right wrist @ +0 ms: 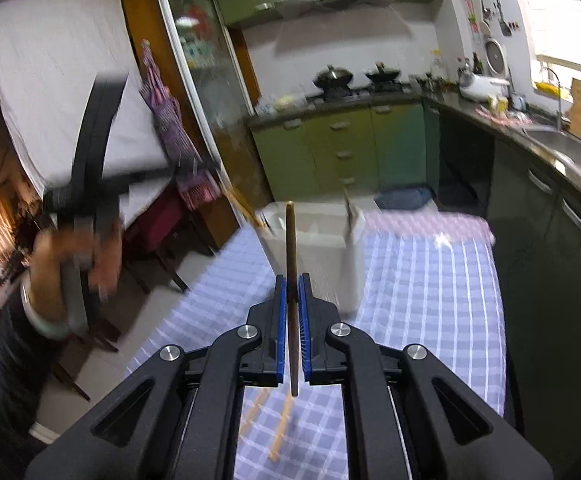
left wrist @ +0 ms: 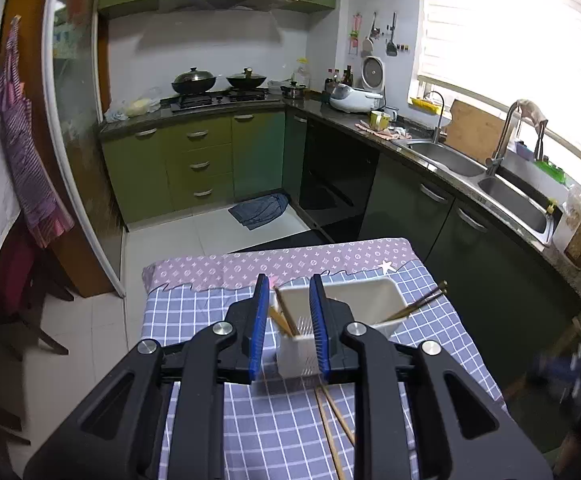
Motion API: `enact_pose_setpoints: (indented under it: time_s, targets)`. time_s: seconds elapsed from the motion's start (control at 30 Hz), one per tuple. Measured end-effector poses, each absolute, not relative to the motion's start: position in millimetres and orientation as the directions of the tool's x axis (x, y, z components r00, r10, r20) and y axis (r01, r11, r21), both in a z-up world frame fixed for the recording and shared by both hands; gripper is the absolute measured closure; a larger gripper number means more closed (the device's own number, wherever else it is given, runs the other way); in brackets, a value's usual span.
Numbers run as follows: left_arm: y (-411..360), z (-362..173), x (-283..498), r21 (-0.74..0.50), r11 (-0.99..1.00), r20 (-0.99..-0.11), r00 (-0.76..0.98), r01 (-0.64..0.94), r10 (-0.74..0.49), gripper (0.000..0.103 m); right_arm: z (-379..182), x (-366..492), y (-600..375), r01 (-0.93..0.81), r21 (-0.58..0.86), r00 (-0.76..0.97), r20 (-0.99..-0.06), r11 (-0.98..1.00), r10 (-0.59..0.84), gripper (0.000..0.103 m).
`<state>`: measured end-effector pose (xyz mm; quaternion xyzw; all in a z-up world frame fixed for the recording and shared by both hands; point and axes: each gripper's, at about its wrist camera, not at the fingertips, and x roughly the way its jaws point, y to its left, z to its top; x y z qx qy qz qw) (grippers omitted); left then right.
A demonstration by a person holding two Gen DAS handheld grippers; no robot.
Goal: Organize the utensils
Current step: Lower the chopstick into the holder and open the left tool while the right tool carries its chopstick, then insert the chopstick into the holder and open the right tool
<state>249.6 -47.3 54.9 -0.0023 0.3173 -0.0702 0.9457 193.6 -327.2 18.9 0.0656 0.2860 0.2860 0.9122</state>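
Note:
A white utensil holder [left wrist: 370, 300] stands on the blue checked tablecloth [left wrist: 194, 312]. Light wooden chopsticks [left wrist: 284, 316] lean in its left compartment, and dark ones [left wrist: 422, 302] stick out at its right. My left gripper [left wrist: 289, 292] hovers just before the holder, open, its blue pads either side of the light chopsticks without touching them. Two loose light chopsticks [left wrist: 334, 420] lie on the cloth beneath it. My right gripper [right wrist: 292, 282] is shut on a dark chopstick [right wrist: 290, 240] held upright in front of the holder [right wrist: 318, 252]. The left gripper [right wrist: 90, 168] shows blurred at the left, in a hand.
The small table ends close behind the holder, with a purple patterned cloth strip [left wrist: 290, 260] at its far edge. A dark counter with a double sink [left wrist: 510, 200] runs along the right. Chairs [left wrist: 22, 280] stand to the left, and a blue rag [left wrist: 260, 208] lies on the floor.

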Motion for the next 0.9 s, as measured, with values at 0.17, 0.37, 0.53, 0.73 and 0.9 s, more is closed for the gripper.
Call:
enact_pose_setpoints:
  time_s: [0.17, 0.37, 0.53, 0.73, 0.9]
  targets:
    - [-33.4, 54.9, 217.9, -0.045, 0.989, -0.590, 0.795, 0.139, -0.139, 0.083, 76.0, 232.9, -318.2, -0.479, 0.348, 0.718, -0.374, 0.806, 0.588, 0.096]
    - [-24.9, 40.7, 185.9, -0.030, 0.985, -0.614, 0.775, 0.169, -0.151, 0.079, 97.6, 288.9, -305.5, -0.349, 0.313, 0.819, -0.357, 0.883, 0.450, 0.096]
    - [-20.9, 32.2, 177.9, -0.025, 0.982, -0.635, 0.756, 0.185, -0.159, 0.079, 60.0, 337.1, -288.0, -0.280, 0.287, 0.785, -0.481, 0.916, 0.390, 0.096]
    - [-21.0, 26.5, 178.1, -0.027, 0.978, -0.651, 0.739, 0.205, -0.173, 0.079, 28.5, 353.3, -283.7, -0.266, 0.265, 0.757, -0.538, 0.927, 0.371, 0.095]
    - [-25.1, 17.4, 182.4, -0.044, 0.976, -0.675, 0.714, 0.211, -0.185, 0.079, 38.6, 336.0, -291.4, -0.284, 0.242, 0.786, -0.496, 0.928, 0.370, 0.094]
